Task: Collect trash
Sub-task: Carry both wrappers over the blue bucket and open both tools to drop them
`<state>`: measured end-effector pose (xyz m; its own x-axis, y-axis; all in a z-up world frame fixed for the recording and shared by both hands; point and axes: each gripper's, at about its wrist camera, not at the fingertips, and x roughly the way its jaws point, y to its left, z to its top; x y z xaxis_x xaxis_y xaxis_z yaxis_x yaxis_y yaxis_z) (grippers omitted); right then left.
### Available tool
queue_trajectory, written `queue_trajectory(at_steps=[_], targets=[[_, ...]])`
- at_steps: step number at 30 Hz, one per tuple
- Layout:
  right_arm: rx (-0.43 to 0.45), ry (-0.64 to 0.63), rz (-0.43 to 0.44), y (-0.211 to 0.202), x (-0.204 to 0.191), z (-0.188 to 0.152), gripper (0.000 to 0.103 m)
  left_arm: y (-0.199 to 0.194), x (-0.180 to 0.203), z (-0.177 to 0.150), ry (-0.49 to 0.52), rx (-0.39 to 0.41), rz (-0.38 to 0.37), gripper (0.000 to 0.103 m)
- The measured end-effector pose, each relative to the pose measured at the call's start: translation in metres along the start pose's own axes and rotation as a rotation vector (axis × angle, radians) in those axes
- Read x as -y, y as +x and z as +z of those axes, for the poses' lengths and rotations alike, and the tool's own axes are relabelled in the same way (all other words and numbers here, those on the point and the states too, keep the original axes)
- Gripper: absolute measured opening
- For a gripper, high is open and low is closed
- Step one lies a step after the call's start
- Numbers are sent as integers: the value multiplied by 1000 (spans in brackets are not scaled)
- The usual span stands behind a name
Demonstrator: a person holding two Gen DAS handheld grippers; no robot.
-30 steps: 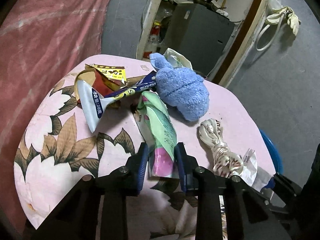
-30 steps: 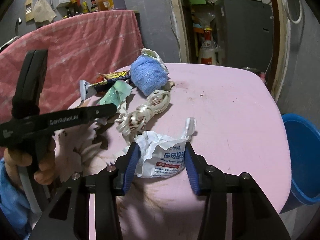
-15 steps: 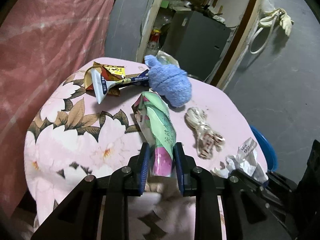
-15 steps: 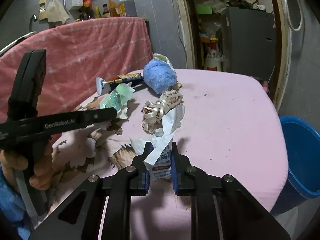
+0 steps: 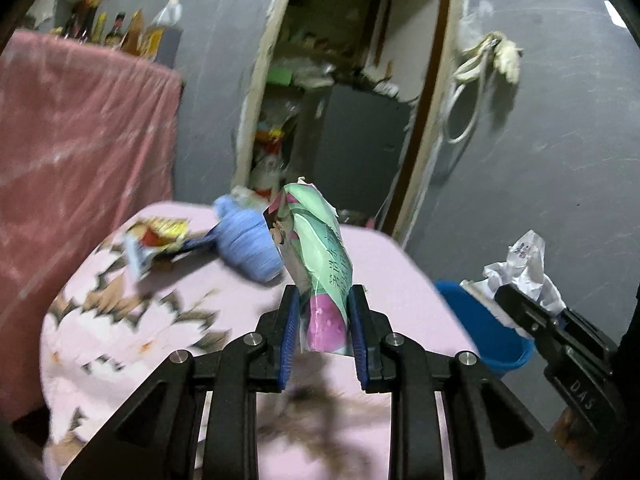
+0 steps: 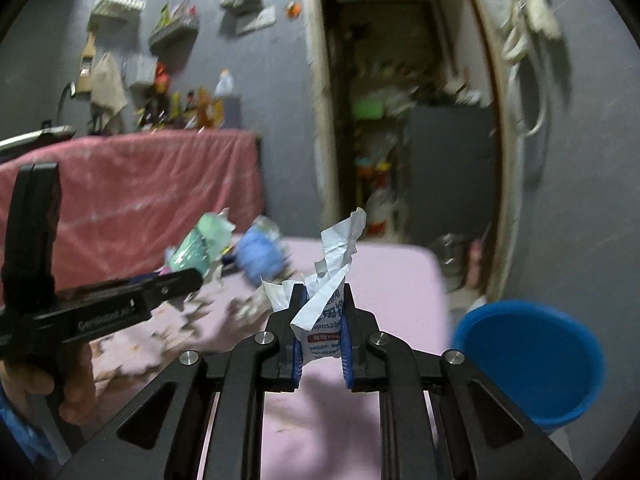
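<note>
My left gripper [image 5: 323, 322] is shut on a green and pink wrapper [image 5: 316, 256], which stands lifted above the pink floral table [image 5: 120, 320]. My right gripper [image 6: 321, 328] is shut on a crumpled white plastic wrapper [image 6: 328, 280] with printed text, also raised off the table. That white wrapper [image 5: 524, 268] shows at the right of the left wrist view, above the blue bin [image 5: 480, 328]. In the right wrist view the green wrapper [image 6: 200, 248] shows at the left in the left gripper, held by a hand [image 6: 60, 384].
A blue fuzzy cloth [image 5: 248, 244] and a yellow and red packet with a blue strip [image 5: 156, 244] lie on the table's far side. The blue bin [image 6: 528, 360] stands on the floor right of the table. A pink draped surface [image 6: 140, 192] is behind, a doorway beyond.
Both grippers lifted their wrappers off the table and tilted up toward the room. The right gripper closed on the white wrapper. The knotted cream bag has left the left wrist view.
</note>
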<state>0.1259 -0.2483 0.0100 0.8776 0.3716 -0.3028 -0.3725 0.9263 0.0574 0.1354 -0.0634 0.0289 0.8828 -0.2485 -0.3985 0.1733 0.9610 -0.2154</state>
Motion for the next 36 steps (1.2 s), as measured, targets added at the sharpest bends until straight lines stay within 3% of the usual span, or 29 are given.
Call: queue_trajectory(at_steps=[7, 15, 20, 28, 32, 34, 36], targets=[[121, 8, -171, -29, 50, 16, 13, 21, 66, 15, 75, 127, -78, 21], [202, 36, -346, -50, 115, 24, 13, 68, 131, 25, 107, 175, -183, 21], [155, 80, -405, -48, 156, 18, 13, 103, 162, 21, 127, 113, -235, 21], [23, 188, -402, -31, 202, -3, 14, 166, 183, 6, 95, -122, -314, 21], [-33, 240, -391, -22, 215, -11, 16, 186, 180, 2, 64, -202, -321, 23], [-54, 240, -389, -17, 219, -13, 20, 194, 176, 1, 46, -224, -311, 25], [-66, 244, -384, -14, 220, -14, 30, 198, 172, 0, 24, -244, -305, 26]])
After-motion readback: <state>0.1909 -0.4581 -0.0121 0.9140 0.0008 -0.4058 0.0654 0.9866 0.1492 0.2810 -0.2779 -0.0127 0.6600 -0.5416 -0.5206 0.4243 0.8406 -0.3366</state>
